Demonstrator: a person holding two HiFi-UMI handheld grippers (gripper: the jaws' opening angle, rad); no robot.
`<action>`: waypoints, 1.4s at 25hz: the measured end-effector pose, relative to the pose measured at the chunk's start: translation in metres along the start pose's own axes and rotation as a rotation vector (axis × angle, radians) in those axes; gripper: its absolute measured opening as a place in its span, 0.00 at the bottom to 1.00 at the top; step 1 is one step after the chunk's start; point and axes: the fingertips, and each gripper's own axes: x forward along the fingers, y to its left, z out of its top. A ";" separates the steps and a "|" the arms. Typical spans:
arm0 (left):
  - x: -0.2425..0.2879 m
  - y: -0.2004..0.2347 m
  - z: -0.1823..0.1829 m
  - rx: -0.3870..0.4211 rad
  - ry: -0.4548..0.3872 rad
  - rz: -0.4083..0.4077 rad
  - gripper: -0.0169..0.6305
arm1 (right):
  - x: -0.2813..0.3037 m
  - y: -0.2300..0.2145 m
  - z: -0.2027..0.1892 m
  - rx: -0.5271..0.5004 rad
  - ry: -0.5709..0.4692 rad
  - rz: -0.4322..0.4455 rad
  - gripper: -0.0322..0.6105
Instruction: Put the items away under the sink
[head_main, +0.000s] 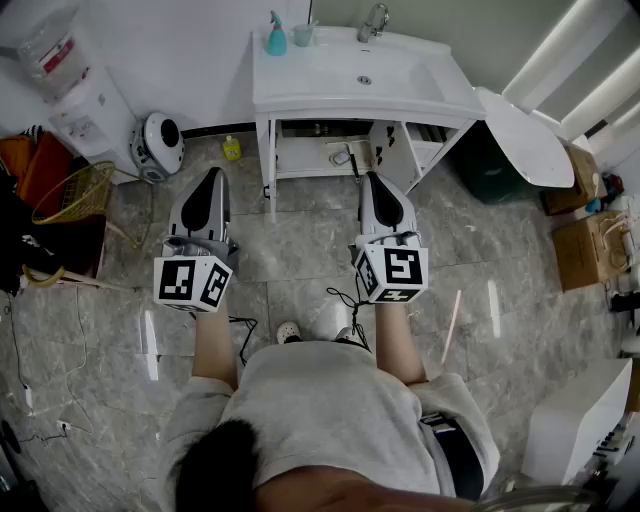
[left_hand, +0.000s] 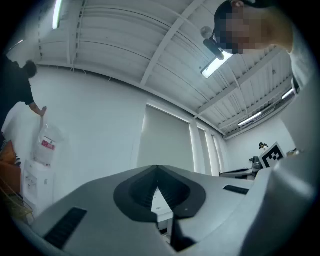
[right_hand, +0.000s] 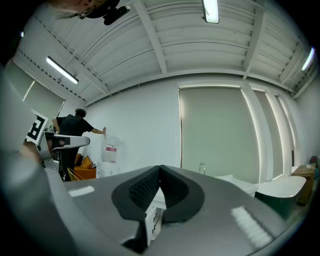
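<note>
The grey left gripper and right gripper are both empty, jaws pressed together, before the white under-sink cabinet, whose doors are open. A teal spray bottle stands on its top, and a small yellow bottle sits on the floor just left of it. The clear water jug's red label is too small to read.

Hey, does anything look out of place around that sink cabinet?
A small yellow bottle stands on the floor left of the cabinet instead of inside it. The cabinet doors hang open, and a spray bottle sits on the sink top.
</note>
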 end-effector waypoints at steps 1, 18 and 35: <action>0.000 0.000 0.000 -0.002 -0.004 0.003 0.04 | 0.000 0.000 0.000 0.000 0.000 0.001 0.07; 0.006 0.026 -0.002 0.004 -0.001 -0.077 0.04 | 0.020 0.022 -0.002 0.038 -0.031 -0.025 0.07; 0.110 0.089 -0.023 0.020 -0.010 -0.004 0.04 | 0.151 -0.012 -0.015 0.053 -0.060 0.034 0.07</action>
